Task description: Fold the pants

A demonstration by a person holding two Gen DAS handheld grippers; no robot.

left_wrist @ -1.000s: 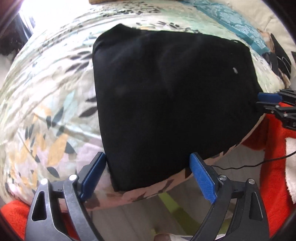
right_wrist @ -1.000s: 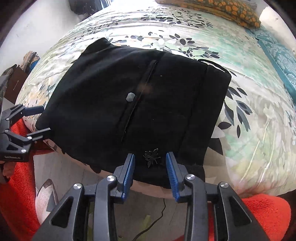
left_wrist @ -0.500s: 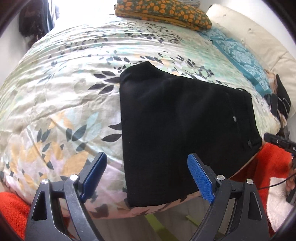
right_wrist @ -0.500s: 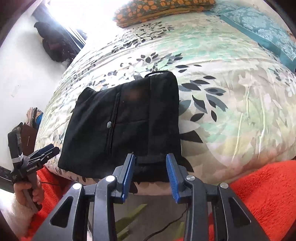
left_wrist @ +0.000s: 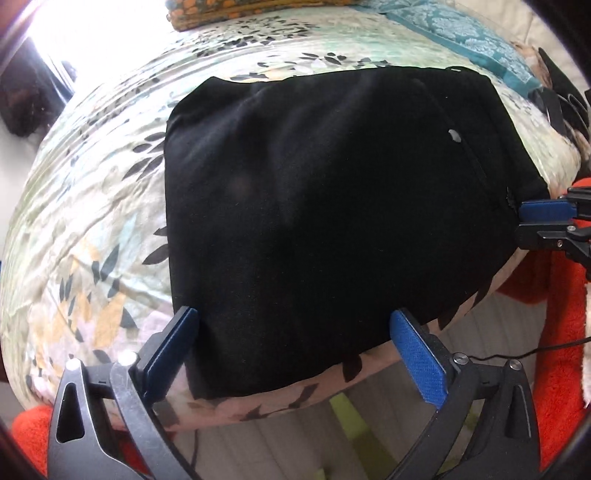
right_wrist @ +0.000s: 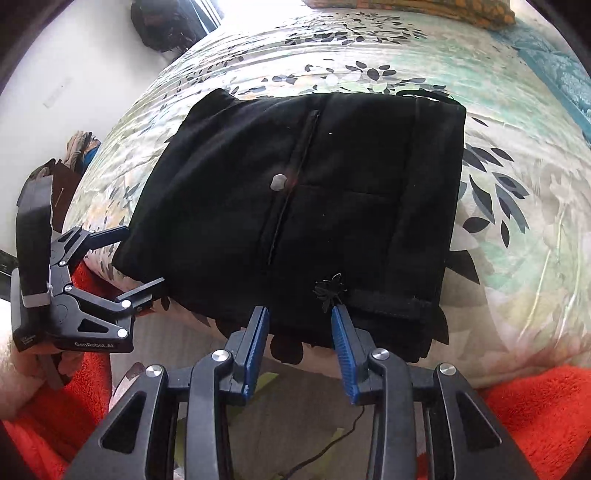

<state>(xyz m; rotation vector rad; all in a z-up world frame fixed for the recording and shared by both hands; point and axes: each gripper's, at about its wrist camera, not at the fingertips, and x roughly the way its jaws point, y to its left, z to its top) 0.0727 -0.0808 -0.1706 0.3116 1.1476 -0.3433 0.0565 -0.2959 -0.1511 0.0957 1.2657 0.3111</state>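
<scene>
At the bed's near edge, my left gripper (left_wrist: 291, 334), just widened, and part-open right gripper (right_wrist: 300, 319) straddle the folded pants (right_wrist: 295, 206), gripping nothing; next, pinch the hem.

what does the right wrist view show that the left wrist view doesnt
Only the right wrist view shows the hand holding the left gripper, the belt loop on the waistband, and clothes piled by the white wall.

Only the left wrist view shows the cream headboard and dark items at the bed's far right edge.

Both show the folded black pants with their pale button on the leaf-print bedspread, the orange-patterned pillow, and both grippers, neither pressing on cloth, including the right gripper.
</scene>
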